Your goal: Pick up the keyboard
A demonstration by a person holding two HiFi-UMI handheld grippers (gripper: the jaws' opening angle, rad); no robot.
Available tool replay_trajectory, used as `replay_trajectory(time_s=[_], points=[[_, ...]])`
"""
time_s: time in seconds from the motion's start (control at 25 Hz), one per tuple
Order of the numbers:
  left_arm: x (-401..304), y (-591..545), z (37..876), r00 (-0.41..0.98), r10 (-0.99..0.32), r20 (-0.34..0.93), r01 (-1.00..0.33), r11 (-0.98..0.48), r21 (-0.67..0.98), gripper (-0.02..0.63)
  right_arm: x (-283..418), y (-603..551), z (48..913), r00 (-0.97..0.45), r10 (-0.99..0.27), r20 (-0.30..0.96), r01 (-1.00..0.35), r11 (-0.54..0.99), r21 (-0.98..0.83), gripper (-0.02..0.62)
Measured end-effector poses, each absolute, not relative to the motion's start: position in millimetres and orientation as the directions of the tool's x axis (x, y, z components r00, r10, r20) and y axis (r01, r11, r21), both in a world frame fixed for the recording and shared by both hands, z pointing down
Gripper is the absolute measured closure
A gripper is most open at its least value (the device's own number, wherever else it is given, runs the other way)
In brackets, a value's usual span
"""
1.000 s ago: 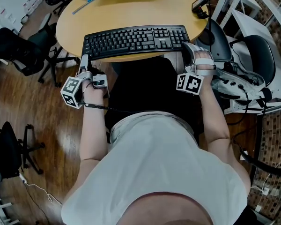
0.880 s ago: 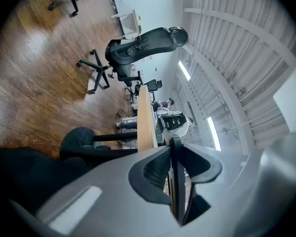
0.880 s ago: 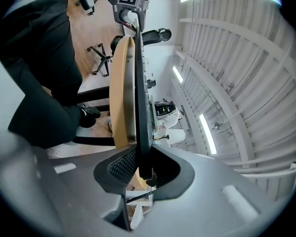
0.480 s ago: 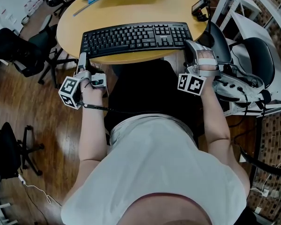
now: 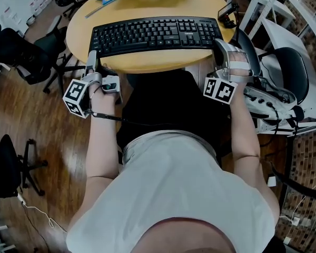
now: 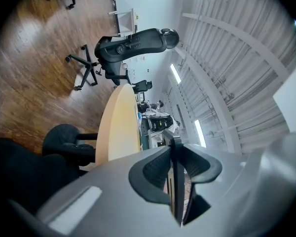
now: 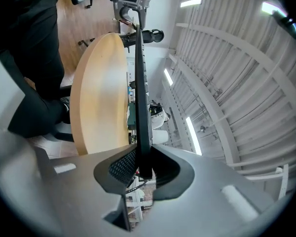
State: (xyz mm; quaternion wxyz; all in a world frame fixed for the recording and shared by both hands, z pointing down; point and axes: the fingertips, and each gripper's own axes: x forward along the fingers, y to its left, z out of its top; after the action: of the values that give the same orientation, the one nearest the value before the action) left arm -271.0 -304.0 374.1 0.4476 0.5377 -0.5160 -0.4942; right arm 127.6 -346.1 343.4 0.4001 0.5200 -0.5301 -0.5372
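Over the worktop [image 5: 147,63], my left tongs [image 5: 92,61] and right tongs [image 5: 220,44] clamp the keyboard [image 5: 155,33] by opposite ends, holding it level.

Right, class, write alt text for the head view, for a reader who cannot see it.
From above, a person holds a black keyboard by its ends over a round wooden table, the left gripper and right gripper each clamped on one end.

floor: brown wood [image 5: 37,120] | table: round, tan [image 5: 147,62] | chairs: black, probably office [image 5: 16,54]
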Motion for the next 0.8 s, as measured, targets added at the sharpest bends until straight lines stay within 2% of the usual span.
replay_trajectory(time_s=[0.8], points=[[-267.7, -301.7, 300.8, -0.036, -0.976, -0.214, -0.129, -0.208, 0.970, 0.195, 130.8, -341.5, 270.3, -0.133, -0.957, -0.258, -0.135, -0.240, 0.961, 0.520]])
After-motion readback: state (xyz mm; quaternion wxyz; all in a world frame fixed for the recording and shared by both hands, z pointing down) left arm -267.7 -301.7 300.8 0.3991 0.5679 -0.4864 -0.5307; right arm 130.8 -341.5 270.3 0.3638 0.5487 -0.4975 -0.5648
